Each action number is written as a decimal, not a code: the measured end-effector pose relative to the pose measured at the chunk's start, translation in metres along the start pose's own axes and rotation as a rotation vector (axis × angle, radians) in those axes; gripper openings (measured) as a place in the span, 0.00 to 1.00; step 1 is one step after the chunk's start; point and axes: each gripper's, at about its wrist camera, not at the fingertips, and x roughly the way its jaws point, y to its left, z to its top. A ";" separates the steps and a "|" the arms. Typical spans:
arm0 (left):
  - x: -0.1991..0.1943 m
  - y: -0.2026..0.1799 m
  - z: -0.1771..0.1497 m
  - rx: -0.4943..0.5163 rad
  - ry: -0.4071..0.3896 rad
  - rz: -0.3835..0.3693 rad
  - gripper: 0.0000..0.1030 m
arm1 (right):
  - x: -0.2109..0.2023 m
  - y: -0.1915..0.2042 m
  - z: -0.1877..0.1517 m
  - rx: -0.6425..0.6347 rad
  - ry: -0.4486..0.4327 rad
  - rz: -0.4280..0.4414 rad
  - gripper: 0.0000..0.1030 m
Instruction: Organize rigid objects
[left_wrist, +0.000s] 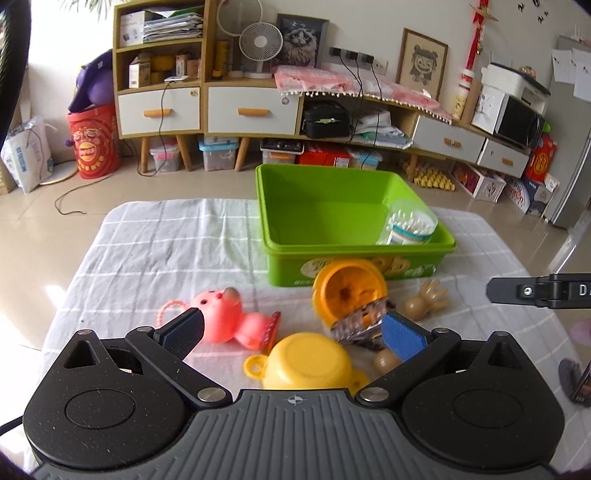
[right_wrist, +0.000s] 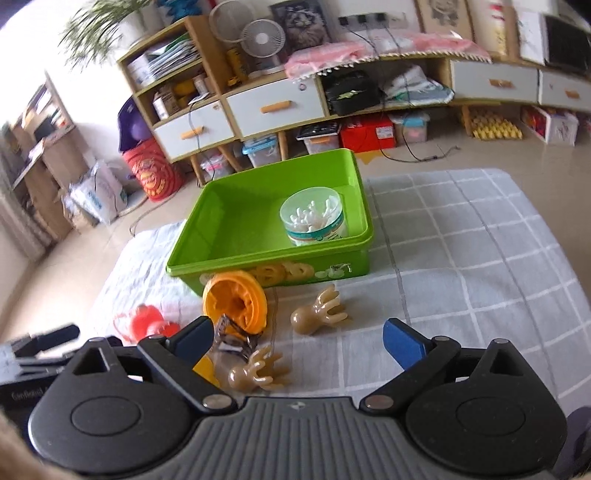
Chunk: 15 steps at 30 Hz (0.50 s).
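**Both claws spread over the scattered toys**

We see our left gripper with jaws wide apart, holding nothing; the round yellow plastic bowl lies upside down between its fingers, the pink rubber pig toy just beyond the left one; our right gripper also gapes, a tan rubber hand-shaped toy between its fingers; the green plastic bin ahead holds a clear tub of cotton swabs.
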 end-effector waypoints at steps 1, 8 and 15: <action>0.000 0.003 -0.001 0.003 0.004 -0.002 0.98 | 0.000 0.002 -0.002 -0.021 0.000 -0.007 0.80; 0.003 0.027 -0.009 -0.027 0.061 0.043 0.98 | 0.004 -0.002 -0.012 -0.043 0.085 -0.016 0.81; 0.012 0.044 -0.018 -0.020 0.193 0.031 0.98 | 0.014 0.002 -0.027 -0.017 0.218 0.038 0.81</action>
